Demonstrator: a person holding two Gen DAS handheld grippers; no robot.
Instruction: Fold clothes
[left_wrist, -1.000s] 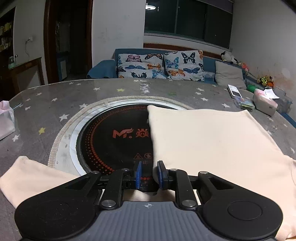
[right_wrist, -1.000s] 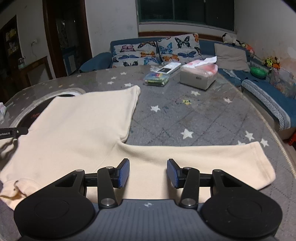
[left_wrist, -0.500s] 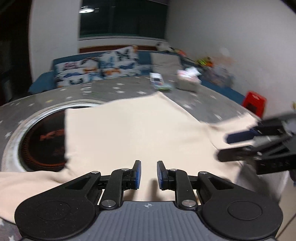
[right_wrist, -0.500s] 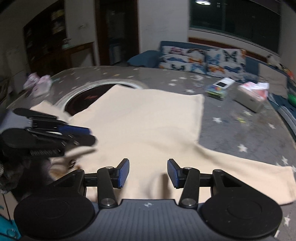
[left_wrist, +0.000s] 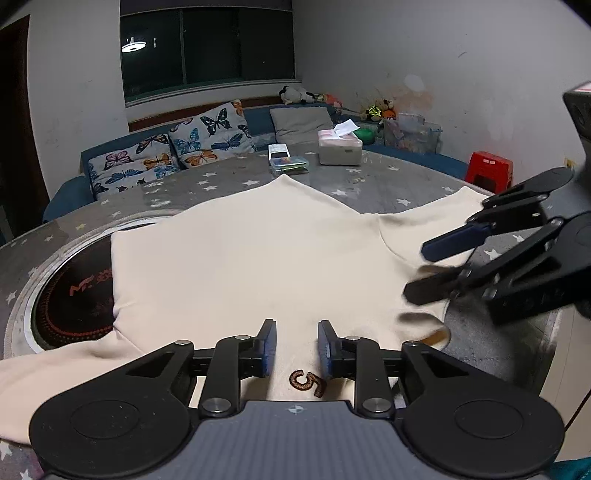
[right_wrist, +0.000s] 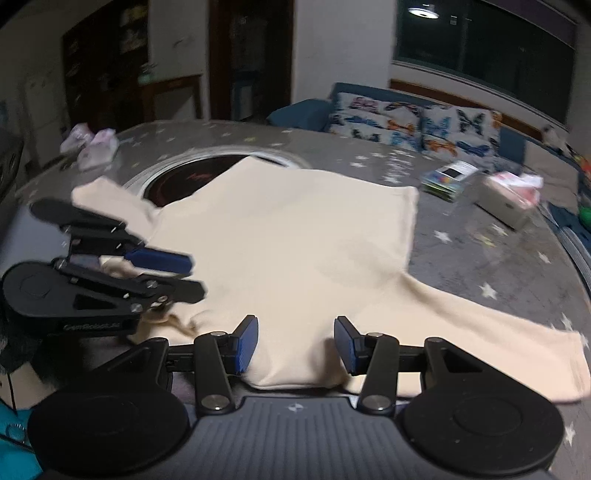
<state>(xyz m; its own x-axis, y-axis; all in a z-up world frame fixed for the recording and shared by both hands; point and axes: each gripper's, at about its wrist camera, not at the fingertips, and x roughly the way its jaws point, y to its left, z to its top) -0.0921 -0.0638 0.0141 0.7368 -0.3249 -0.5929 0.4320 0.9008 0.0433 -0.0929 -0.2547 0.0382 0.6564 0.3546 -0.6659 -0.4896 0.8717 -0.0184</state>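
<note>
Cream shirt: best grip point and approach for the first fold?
Cream shirt lies flat, sleeves spread. Probably pinch the near collar edge by the brown mark, coming low from the near table side, since only edges offer a pinchable lip. Left gripper, jaws opening, nothing between them, and right gripper are both there.

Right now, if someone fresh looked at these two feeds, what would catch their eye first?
The cream shirt spread flat across the star-patterned table, partly covering the round black cooktop set into it. Next, the two grippers at its near edge: the left gripper, its fingers opening over a small brown embroidered mark, and the right gripper, open over the fabric beside it.
</note>
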